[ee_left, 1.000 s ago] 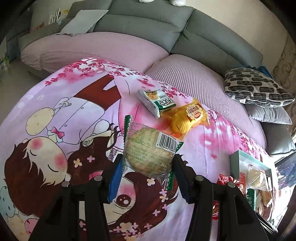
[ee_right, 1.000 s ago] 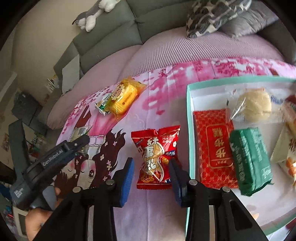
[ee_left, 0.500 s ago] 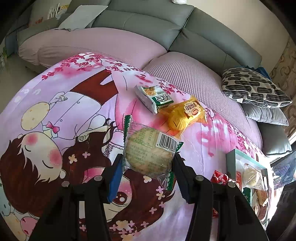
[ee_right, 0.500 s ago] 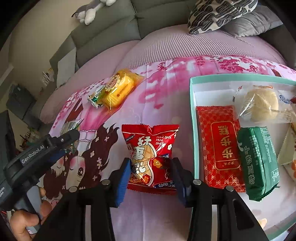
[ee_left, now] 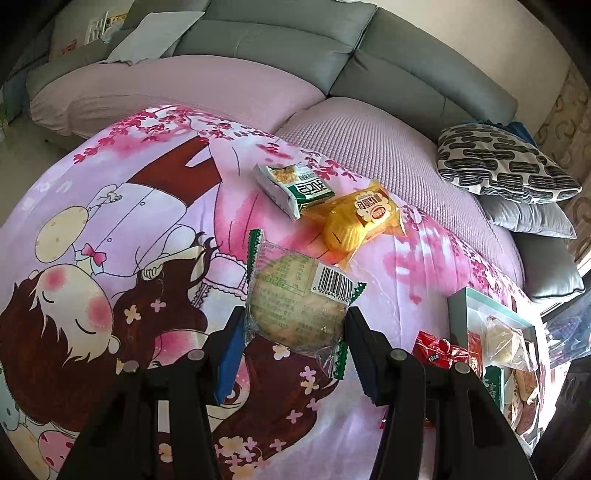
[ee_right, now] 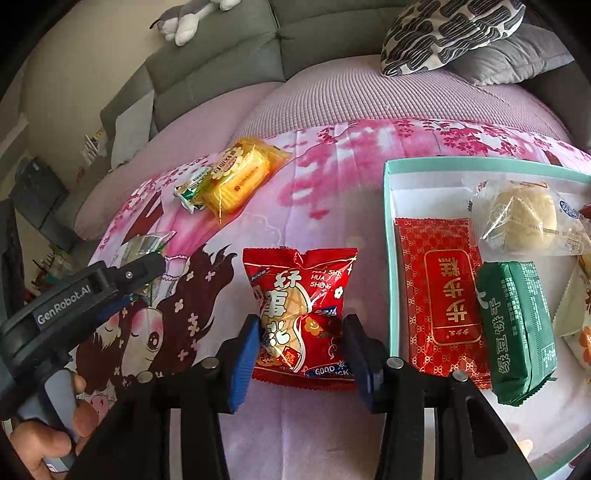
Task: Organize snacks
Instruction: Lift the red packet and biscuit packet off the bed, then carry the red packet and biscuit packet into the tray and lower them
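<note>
My left gripper [ee_left: 293, 350] is shut on a clear-wrapped round pastry [ee_left: 295, 306] with a barcode, held just over the pink cartoon blanket [ee_left: 110, 221]. My right gripper [ee_right: 301, 350] is shut on a red peanut snack bag [ee_right: 301, 302], just left of a teal-rimmed tray [ee_right: 389, 258]. The tray holds a red flat packet [ee_right: 443, 291], a green biscuit pack [ee_right: 517, 325] and a wrapped bun [ee_right: 524, 218]. A yellow cake packet [ee_left: 360, 221] and a green-white packet [ee_left: 295, 188] lie farther back on the blanket.
A grey sofa [ee_left: 295, 48] with mauve seat covers runs behind the blanket. A black-and-white patterned cushion [ee_left: 506, 162] lies at the right. The left gripper's body [ee_right: 74, 295] shows in the right wrist view at the left. A plush toy [ee_right: 192, 18] sits on the sofa back.
The right gripper has closed in on the red snack bag, which now sits deeper between the fingers. The left gripper keeps its hold on the pastry and has shifted slightly.
</note>
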